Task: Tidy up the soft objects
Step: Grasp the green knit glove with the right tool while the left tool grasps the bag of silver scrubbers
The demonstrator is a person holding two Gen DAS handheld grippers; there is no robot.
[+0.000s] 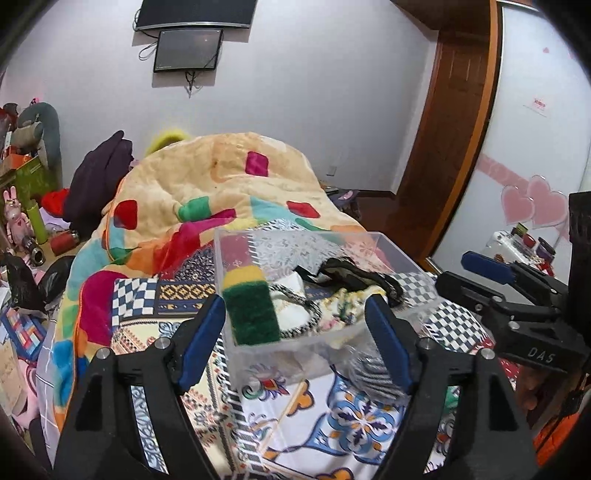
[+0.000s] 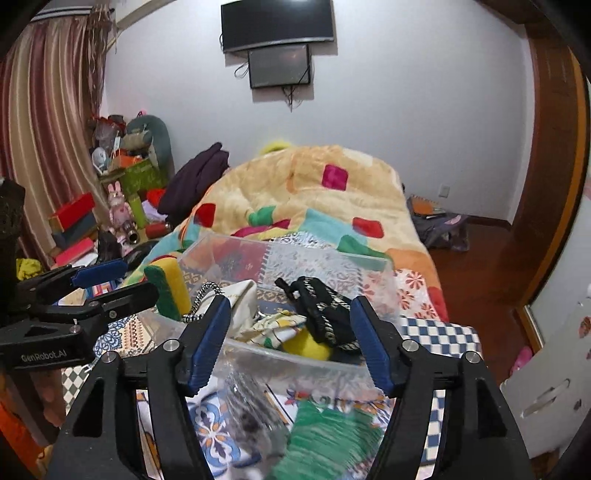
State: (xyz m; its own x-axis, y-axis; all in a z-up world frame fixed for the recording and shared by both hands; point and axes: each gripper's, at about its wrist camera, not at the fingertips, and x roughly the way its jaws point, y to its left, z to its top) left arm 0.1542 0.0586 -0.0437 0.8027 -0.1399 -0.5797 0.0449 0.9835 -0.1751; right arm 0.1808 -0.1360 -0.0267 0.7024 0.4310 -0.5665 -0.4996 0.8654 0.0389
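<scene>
A clear plastic bin (image 1: pixel 334 334) (image 2: pixel 280 354) sits on the patterned bedsheet. In it stand a green-and-yellow sponge (image 1: pixel 249 306) (image 2: pixel 168 291), a black strap item (image 1: pixel 354 275) (image 2: pixel 325 314), a white cloth with a braided cord (image 1: pixel 295 310) (image 2: pixel 240 295), floral fabric (image 2: pixel 273 330) and a yellow soft item (image 2: pixel 306 347). My left gripper (image 1: pixel 295 339) is open, its fingers either side of the bin's near wall. My right gripper (image 2: pixel 288 343) is open and empty above the bin's near edge. A green knit cloth (image 2: pixel 332 435) and a clear bag (image 2: pixel 251 410) lie in front of the bin.
A bunched colourful blanket (image 1: pixel 221 192) (image 2: pixel 317 192) fills the bed behind the bin. Cluttered boxes and toys (image 2: pixel 122 177) stand on the left by the curtain. Wooden floor and a door frame (image 2: pixel 546 184) lie to the right. Screens (image 2: pixel 277 26) hang on the wall.
</scene>
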